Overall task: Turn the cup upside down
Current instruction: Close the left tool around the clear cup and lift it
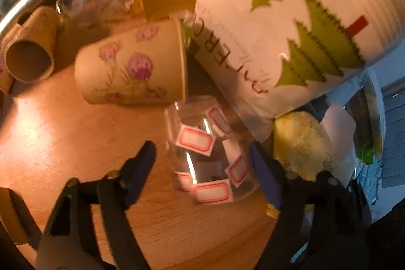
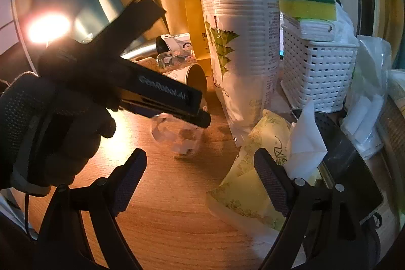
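The left gripper [image 1: 202,163] gapes wide around the clear cup [image 1: 205,151], which stands on the table [image 1: 63,133] between its fingers, gripped by neither; the right gripper [image 2: 200,176] is wide open too and holds nothing. The thin cup may slip or buckle when squeezed, or bump the paper cup [image 1: 131,65] lying just behind. I count two clear cups, two paper cups on their sides, one cup sleeve [image 1: 291,17].
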Demonstrator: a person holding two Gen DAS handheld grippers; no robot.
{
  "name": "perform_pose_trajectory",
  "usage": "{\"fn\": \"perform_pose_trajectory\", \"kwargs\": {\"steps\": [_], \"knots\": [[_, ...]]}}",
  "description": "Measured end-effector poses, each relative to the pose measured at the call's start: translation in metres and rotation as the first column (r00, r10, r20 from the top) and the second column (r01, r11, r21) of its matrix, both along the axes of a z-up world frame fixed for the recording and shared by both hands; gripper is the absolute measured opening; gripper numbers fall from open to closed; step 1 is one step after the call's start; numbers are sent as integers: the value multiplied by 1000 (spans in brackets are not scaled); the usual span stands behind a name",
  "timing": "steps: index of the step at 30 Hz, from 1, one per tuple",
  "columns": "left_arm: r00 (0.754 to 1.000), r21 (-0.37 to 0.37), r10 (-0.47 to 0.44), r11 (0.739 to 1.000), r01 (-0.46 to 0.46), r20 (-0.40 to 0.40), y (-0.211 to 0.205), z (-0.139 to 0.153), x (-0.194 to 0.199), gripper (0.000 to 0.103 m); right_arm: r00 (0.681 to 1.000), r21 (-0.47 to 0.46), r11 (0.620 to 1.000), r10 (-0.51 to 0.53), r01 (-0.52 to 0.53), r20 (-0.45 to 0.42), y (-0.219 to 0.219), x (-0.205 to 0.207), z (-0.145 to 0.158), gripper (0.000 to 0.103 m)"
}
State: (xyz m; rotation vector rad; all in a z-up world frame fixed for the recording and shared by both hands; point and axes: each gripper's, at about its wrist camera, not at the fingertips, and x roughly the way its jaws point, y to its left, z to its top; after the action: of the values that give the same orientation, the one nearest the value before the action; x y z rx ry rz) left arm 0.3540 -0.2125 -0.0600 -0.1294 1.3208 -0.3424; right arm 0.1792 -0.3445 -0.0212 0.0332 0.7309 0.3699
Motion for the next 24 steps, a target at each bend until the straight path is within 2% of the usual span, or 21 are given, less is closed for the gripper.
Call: {"fn": "perform_pose_trajectory", "kwargs": {"steps": [4,5,6,14,19,22,24], "knots": [[1000,-21,-13,1000,13,-7,1,-1,-4,66,1000,-14,1000,-5,5,5,-2,-4,3,89],[1000,-28,-16,999,16,-4,2,1,-6,59,1000,-17,1000,-4,5,6,-3,-6,3,89],[1000,-31,-18,999,18,-3,1,1,-8,59,1000,-23,1000,-2,2,8,-2,-8,4,89],[999,-101,-18,995,21,28,36,20,-40,58,1000,-69,998,5,-3,23,16,-36,11,89],[996,-166,0,986,15,85,68,39,-74,58,1000,-78,997,-1,3,20,22,-51,15,89],[992,-201,14,980,11,122,80,44,-99,58,1000,-66,998,-11,12,10,22,-57,15,89],[987,-215,12,976,23,161,80,41,-112,58,1000,-24,1000,-7,6,-12,21,-63,18,89]]}}
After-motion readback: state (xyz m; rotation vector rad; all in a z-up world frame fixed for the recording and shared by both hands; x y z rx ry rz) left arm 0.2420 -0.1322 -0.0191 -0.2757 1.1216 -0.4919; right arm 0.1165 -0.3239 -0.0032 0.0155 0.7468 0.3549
